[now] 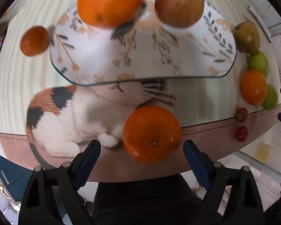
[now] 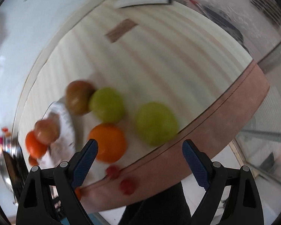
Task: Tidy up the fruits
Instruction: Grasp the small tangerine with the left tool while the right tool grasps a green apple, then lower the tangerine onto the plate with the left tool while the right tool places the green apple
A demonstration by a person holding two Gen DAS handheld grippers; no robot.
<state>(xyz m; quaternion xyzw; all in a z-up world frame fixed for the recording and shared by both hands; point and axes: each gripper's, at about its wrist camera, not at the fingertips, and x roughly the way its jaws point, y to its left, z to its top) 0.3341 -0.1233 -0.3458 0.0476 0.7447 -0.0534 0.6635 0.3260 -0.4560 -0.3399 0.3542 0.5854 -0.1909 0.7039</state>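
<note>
At 12 o'clock of the left gripper [image 1: 142,161], an orange [image 1: 152,134] sits just beyond its wide-open jaws. Right gripper [image 2: 140,161] gapes wide too, empty, its nearest orange fruit [image 2: 108,142] off at 10 o'clock. Left looks closer.

orange [image 1: 152,134]: glossy, finely dimpled peel
board [image 1: 140,56]: smooth, glass-like printed surface
tablecloth [image 1: 18,78]: matt cloth
finger pads [image 1: 88,161]: blue, ridged, plastic-like

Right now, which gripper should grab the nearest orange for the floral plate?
Left. The left gripper is open, with the round orange centred just ahead, near the floral glass plate. The right faces other fruit.
</note>
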